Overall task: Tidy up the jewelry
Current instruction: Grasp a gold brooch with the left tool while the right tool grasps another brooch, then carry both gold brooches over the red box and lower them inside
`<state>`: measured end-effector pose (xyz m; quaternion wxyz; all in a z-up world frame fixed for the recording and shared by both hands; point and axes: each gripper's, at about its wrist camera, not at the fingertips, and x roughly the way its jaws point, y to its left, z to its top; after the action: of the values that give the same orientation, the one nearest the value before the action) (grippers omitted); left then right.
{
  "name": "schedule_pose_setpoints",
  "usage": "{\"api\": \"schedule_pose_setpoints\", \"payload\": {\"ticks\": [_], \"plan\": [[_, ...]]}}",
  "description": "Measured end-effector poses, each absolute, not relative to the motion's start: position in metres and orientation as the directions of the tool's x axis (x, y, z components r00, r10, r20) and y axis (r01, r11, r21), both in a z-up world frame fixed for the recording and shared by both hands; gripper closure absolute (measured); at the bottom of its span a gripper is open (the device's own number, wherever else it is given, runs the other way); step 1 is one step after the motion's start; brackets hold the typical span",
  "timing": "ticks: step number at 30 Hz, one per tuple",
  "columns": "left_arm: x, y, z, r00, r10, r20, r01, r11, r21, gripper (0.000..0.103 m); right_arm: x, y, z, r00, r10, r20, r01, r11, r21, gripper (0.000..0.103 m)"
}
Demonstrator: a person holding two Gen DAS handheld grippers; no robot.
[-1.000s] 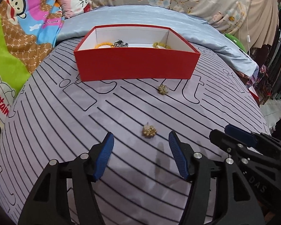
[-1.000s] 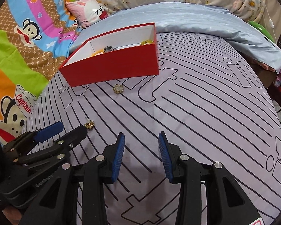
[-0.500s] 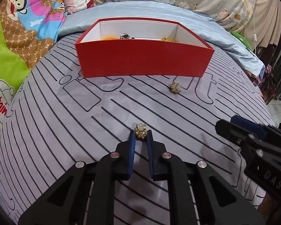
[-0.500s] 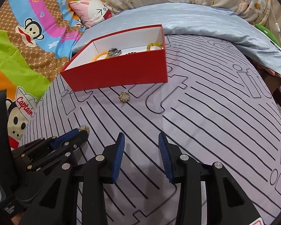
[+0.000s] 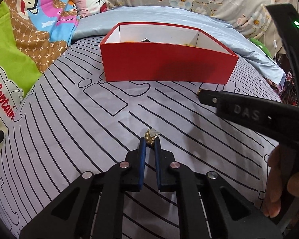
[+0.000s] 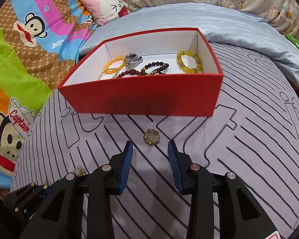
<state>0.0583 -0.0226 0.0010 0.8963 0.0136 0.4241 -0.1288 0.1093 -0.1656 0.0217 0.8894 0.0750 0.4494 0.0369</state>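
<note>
Two small gold earrings wait on the bed in front of the red box [image 6: 141, 101].

The left gripper [image 5: 150, 141] has its fingers clamped on one earring [image 5: 151, 135], near the box; the right gripper [image 6: 150, 152], fingers apart and closing, frames the flower earring [image 6: 151, 136], just before the box. Both look light, hard, knobbly and likely slippery; pinching across the body seems safest on soft bedding.

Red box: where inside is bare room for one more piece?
Bare floor lies by the far wall of the red box, between the silver piece and the yellow bracelet. Left-centre is crowded with the orange bracelet and dark red beads.
</note>
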Motion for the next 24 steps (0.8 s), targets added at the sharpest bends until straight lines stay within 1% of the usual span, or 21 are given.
{"api": "schedule_pose_setpoints", "payload": {"ticks": [2,6,9,16,24], "plan": [[0.059,-0.022,0.001,0.607,-0.223,-0.763,0.242,0.966,-0.09,0.094,0.115,-0.165,0.019,0.588,0.129,-0.799,-0.002,0.987,0.158,0.07],[0.06,-0.022,0.001,0.607,-0.228,-0.762,0.242,0.966,-0.096,0.094,0.121,-0.163,0.015,0.58,0.122,-0.805,-0.002,0.989,0.148,0.08],[0.06,-0.022,0.001,0.607,-0.228,-0.761,0.242,0.966,-0.096,0.094,0.122,-0.162,0.014,0.585,0.109,-0.804,-0.001,0.991,0.134,0.086],[0.06,-0.023,0.002,0.606,-0.219,-0.764,0.233,0.968,-0.093,0.095,0.118,-0.163,0.016,0.589,0.101,-0.802,0.001,0.992,0.126,0.086],[0.063,-0.025,0.004,0.596,-0.202,-0.777,0.209,0.973,-0.093,0.095,0.082,-0.165,0.024,0.595,0.129,-0.794,-0.001,0.987,0.16,0.086]]}}
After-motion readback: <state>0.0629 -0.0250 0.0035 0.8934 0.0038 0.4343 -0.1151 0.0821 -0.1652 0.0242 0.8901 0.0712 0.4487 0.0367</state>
